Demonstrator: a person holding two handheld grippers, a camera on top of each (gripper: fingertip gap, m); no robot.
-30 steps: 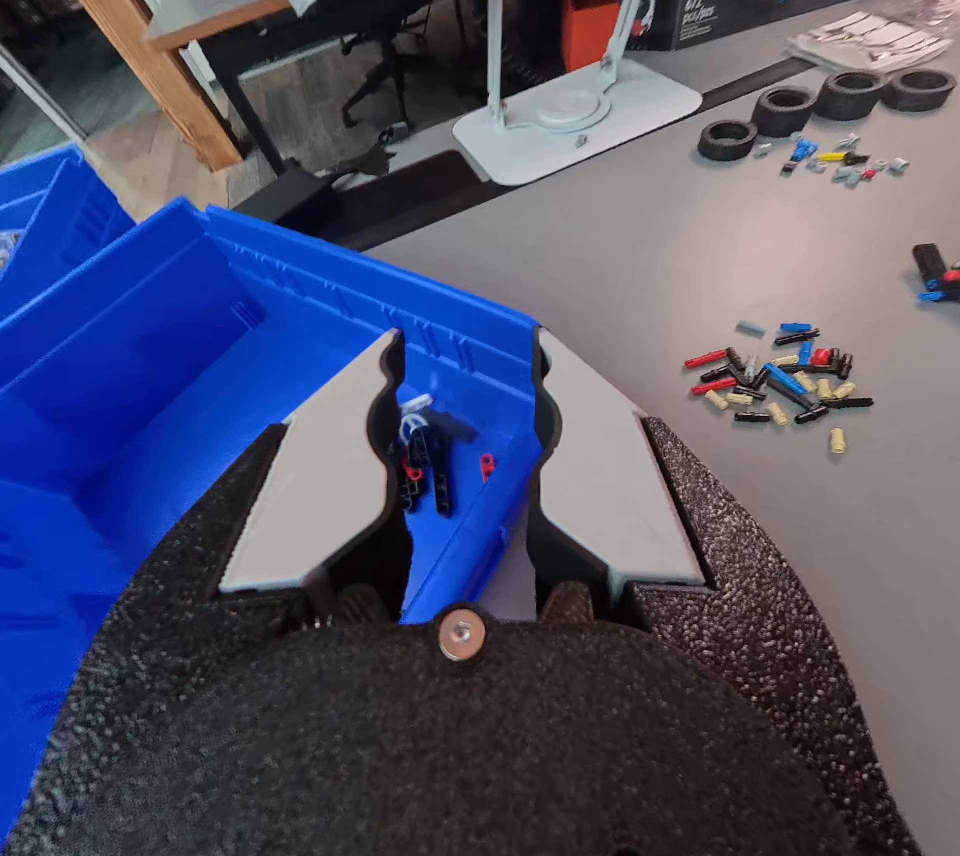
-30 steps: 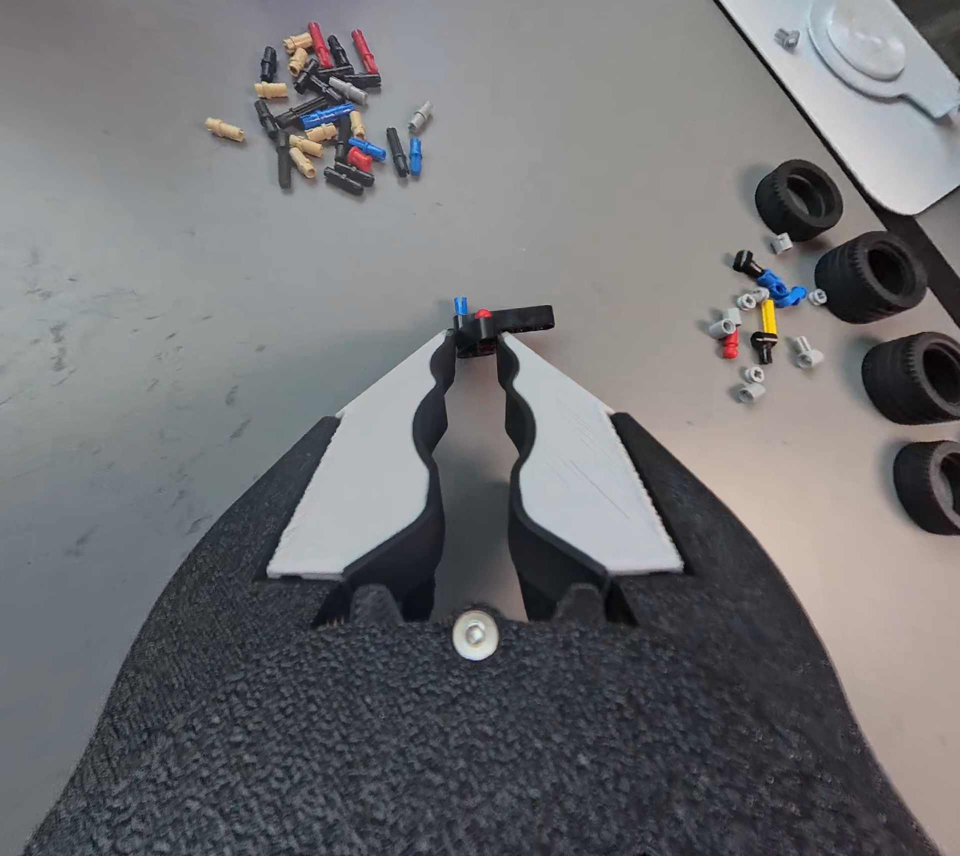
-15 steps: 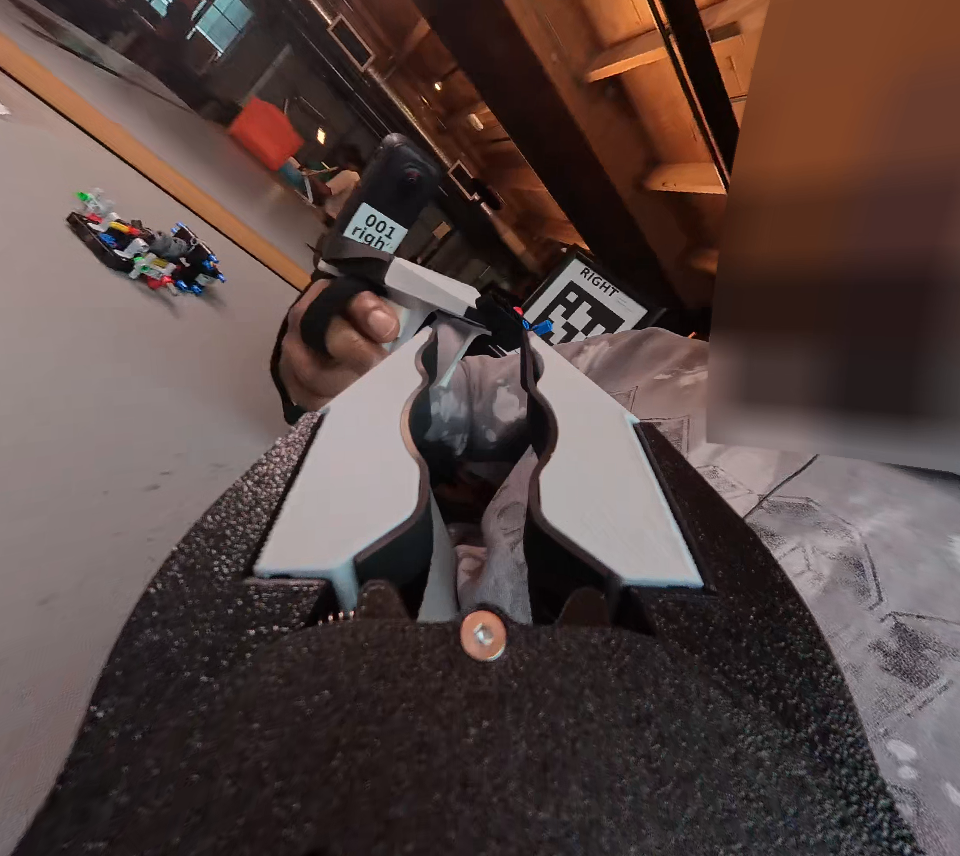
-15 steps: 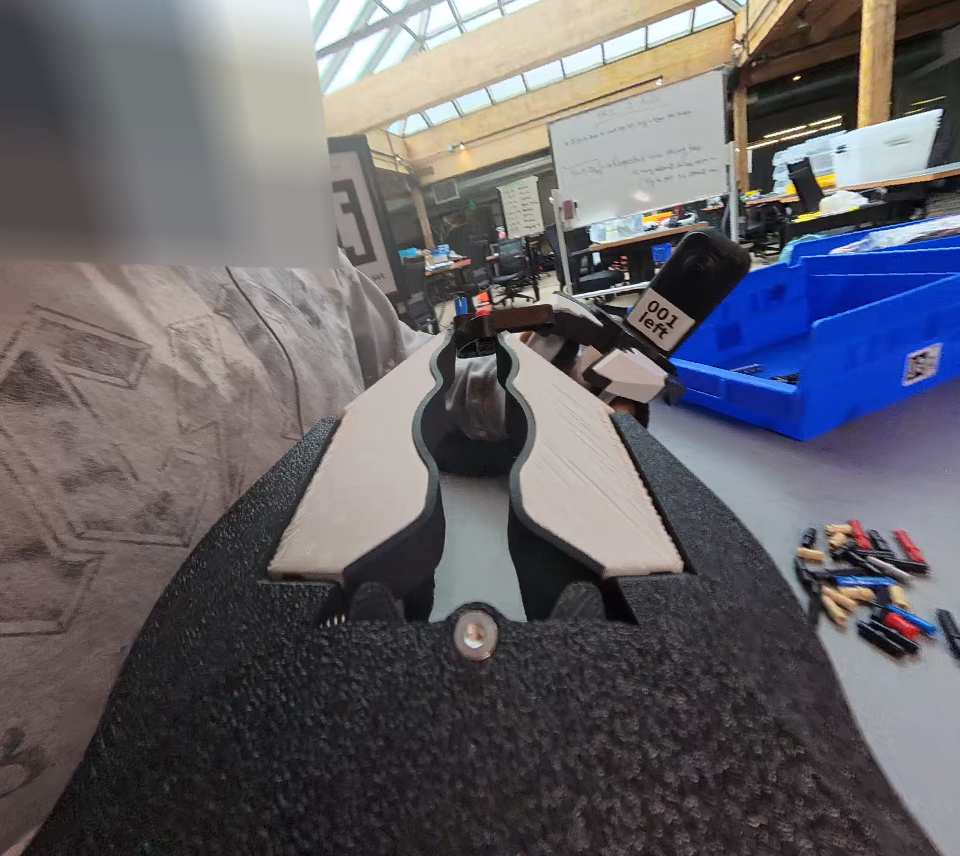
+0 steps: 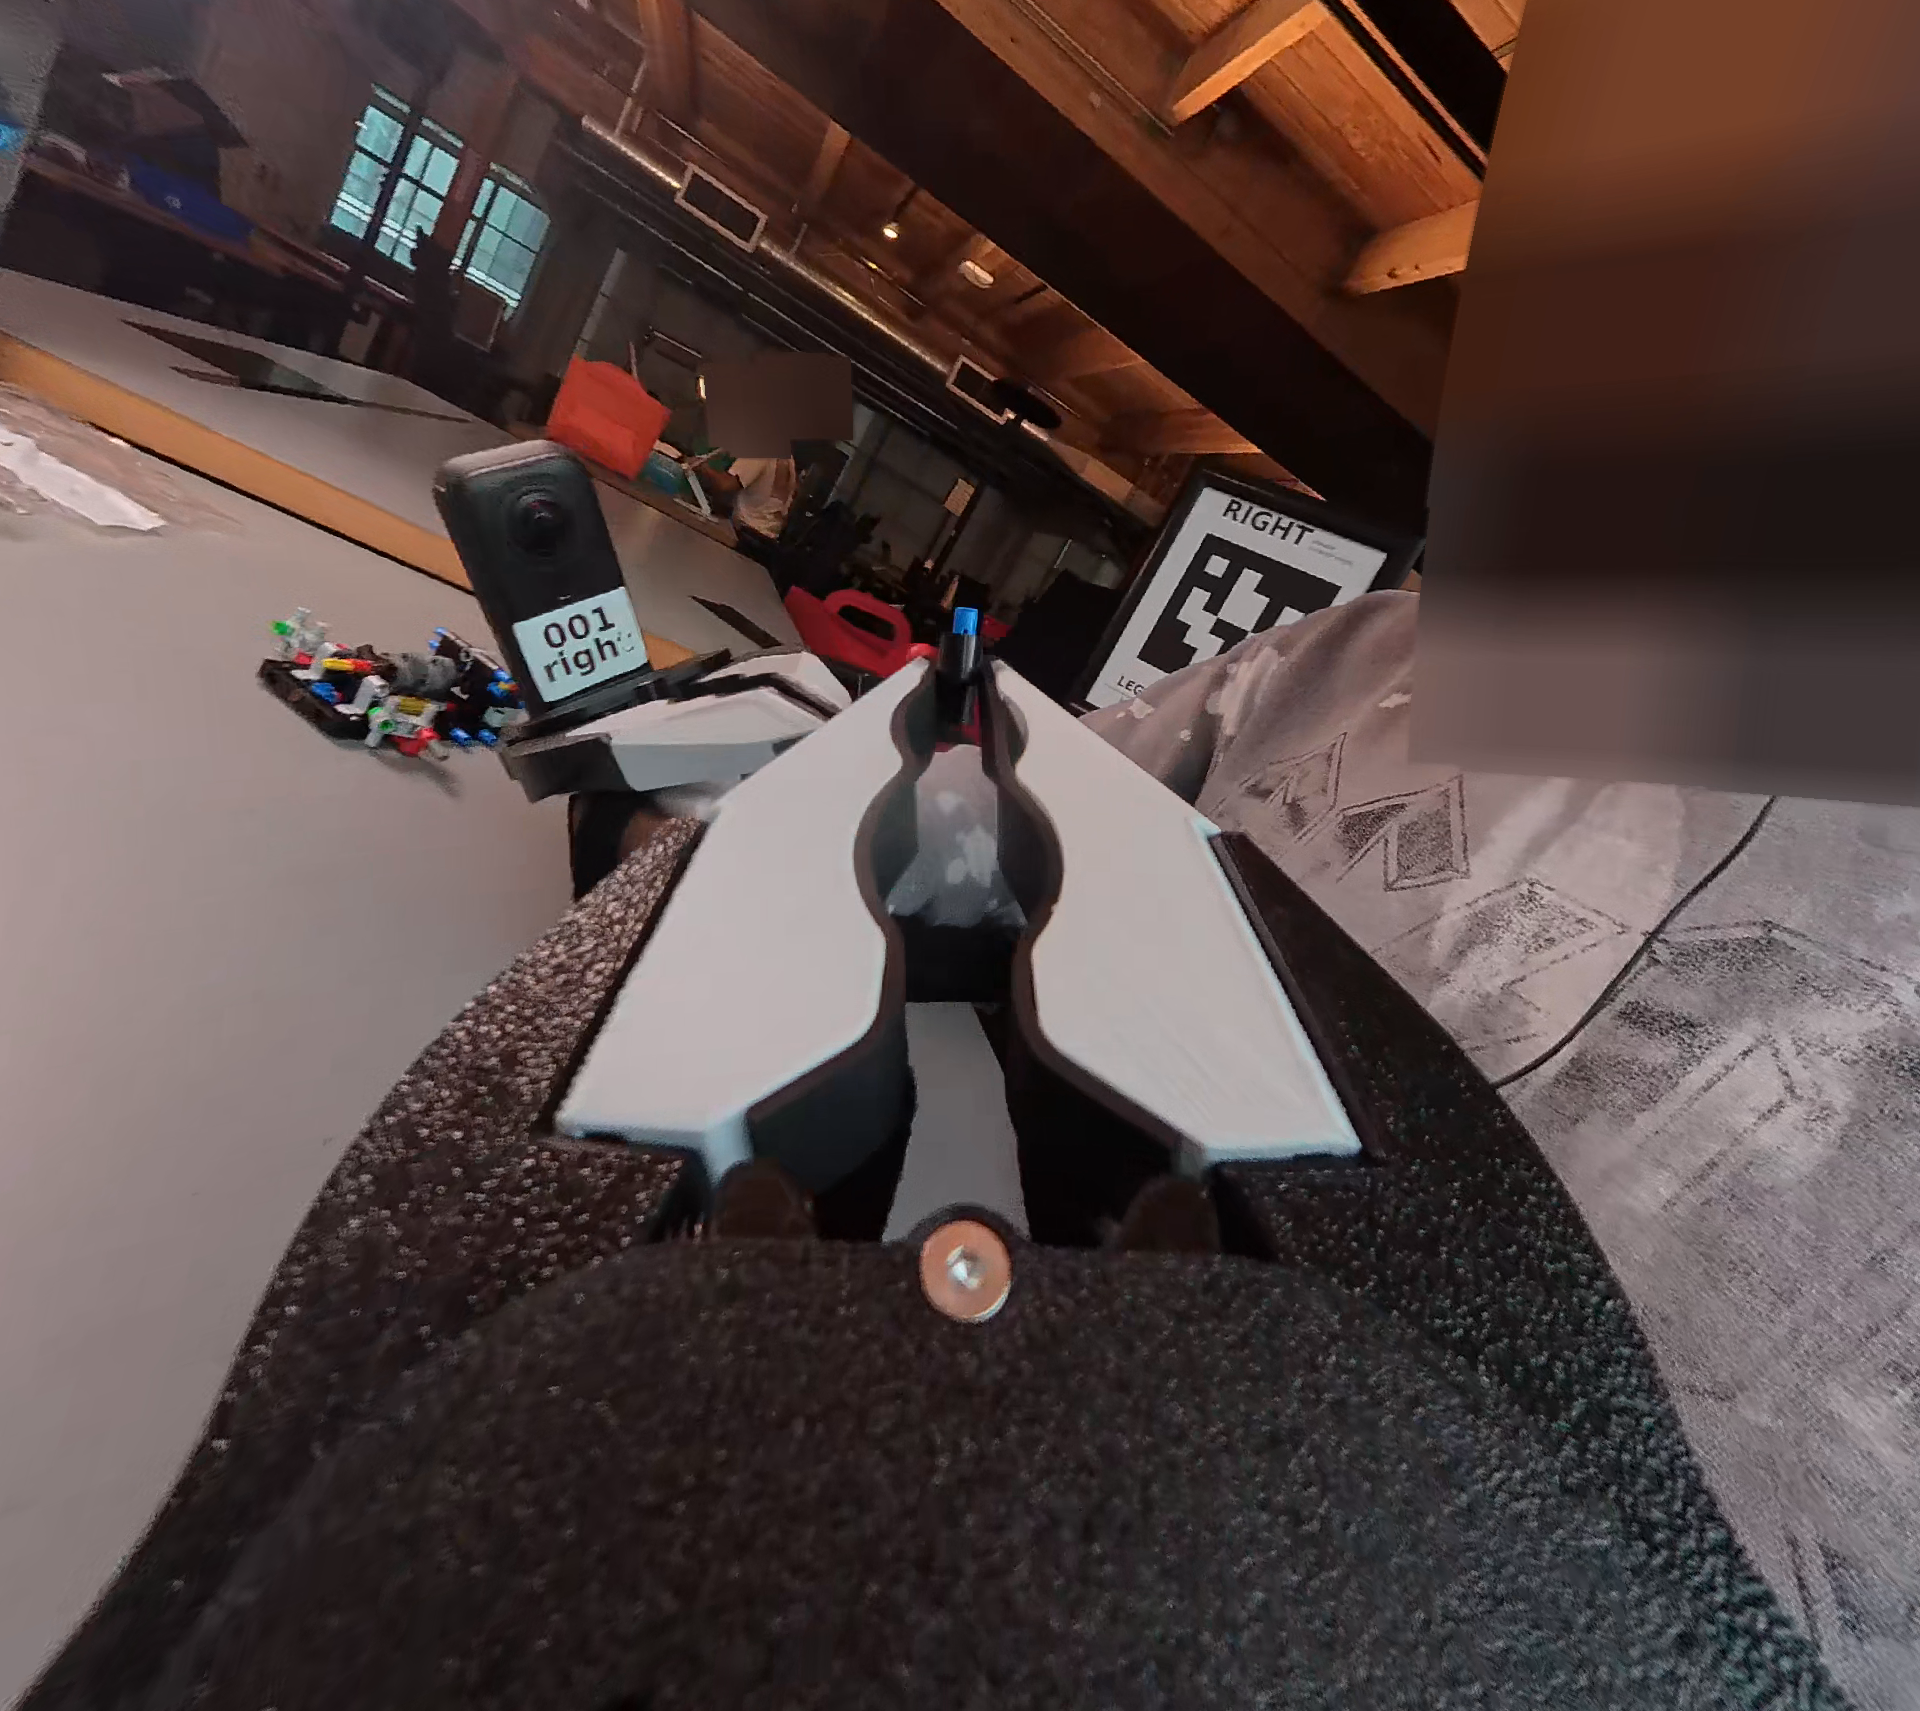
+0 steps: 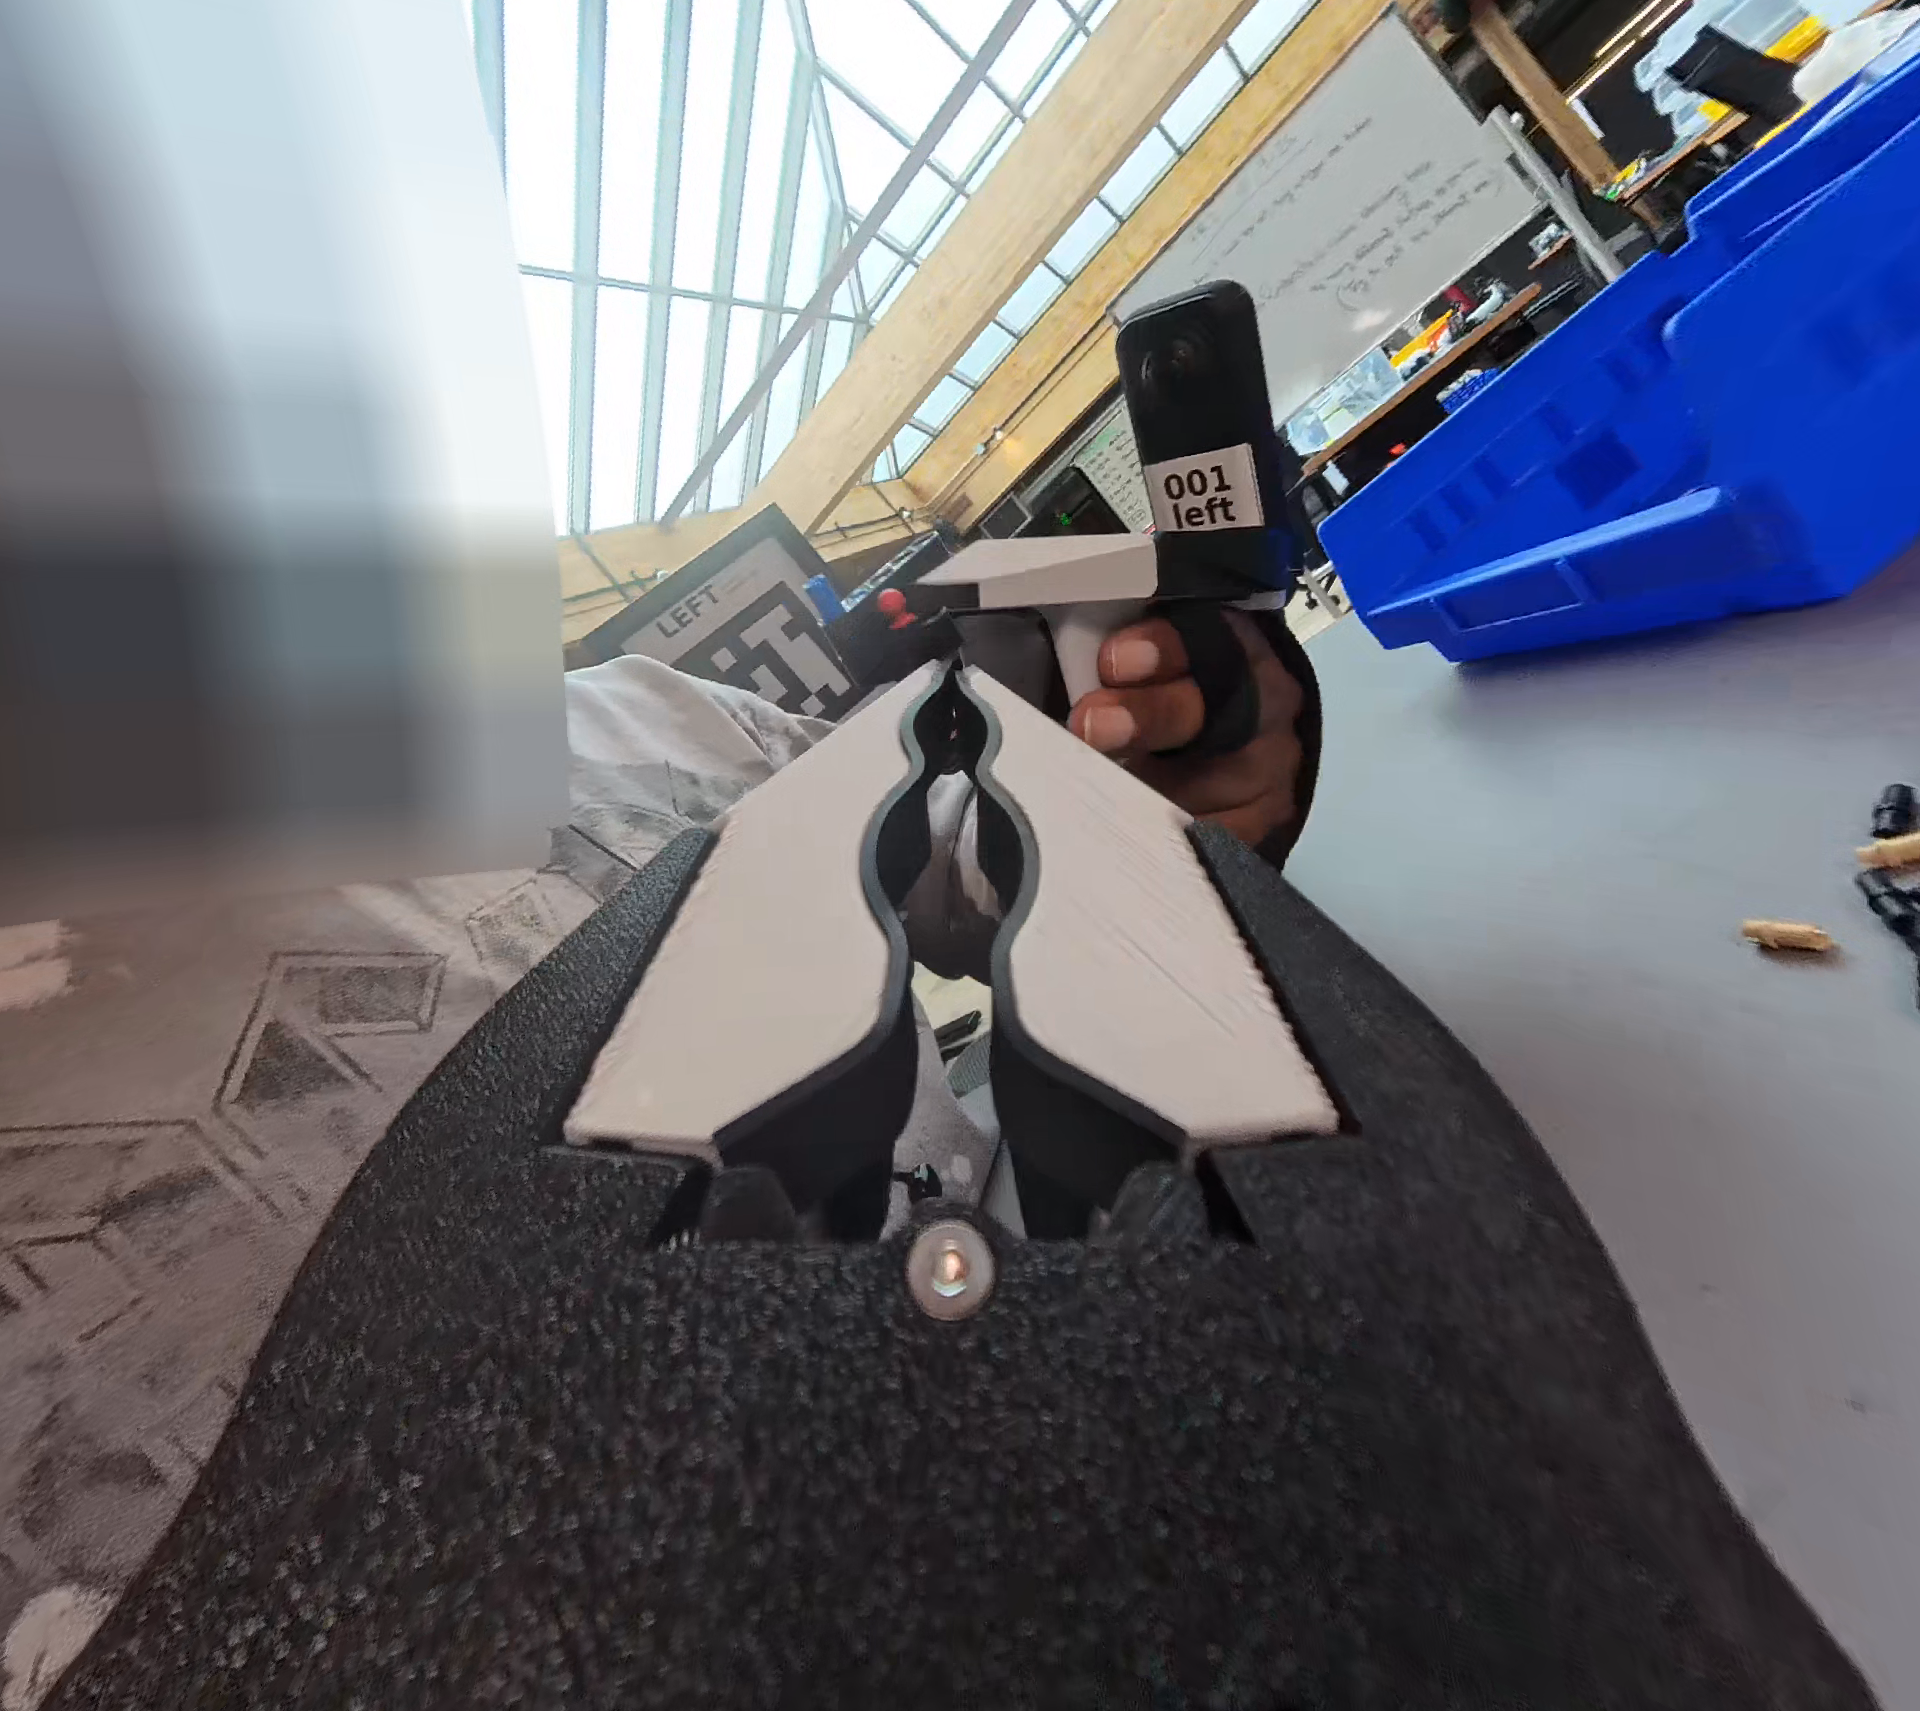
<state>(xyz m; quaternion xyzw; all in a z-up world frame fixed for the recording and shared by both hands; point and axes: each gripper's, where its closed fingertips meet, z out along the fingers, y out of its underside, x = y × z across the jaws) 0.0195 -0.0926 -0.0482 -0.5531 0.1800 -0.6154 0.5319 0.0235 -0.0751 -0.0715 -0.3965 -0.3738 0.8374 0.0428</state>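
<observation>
The left gripper (image 5: 961,685) has its jaws nearly closed, pinching a small black piece with a blue pin (image 5: 963,645) at the tips, raised above the grey desk (image 5: 208,882). The right gripper (image 6: 951,682) has its jaws drawn together on the same dark piece, mostly hidden there. A hand (image 6: 1195,716) grips the left tool's handle near the blue bin (image 6: 1662,466).

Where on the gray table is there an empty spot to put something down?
Bare table lies beside the left claw, nearer than the small parts cluster. More lies between the blue bin and the loose pins. Crowded: where both claws meet.
</observation>
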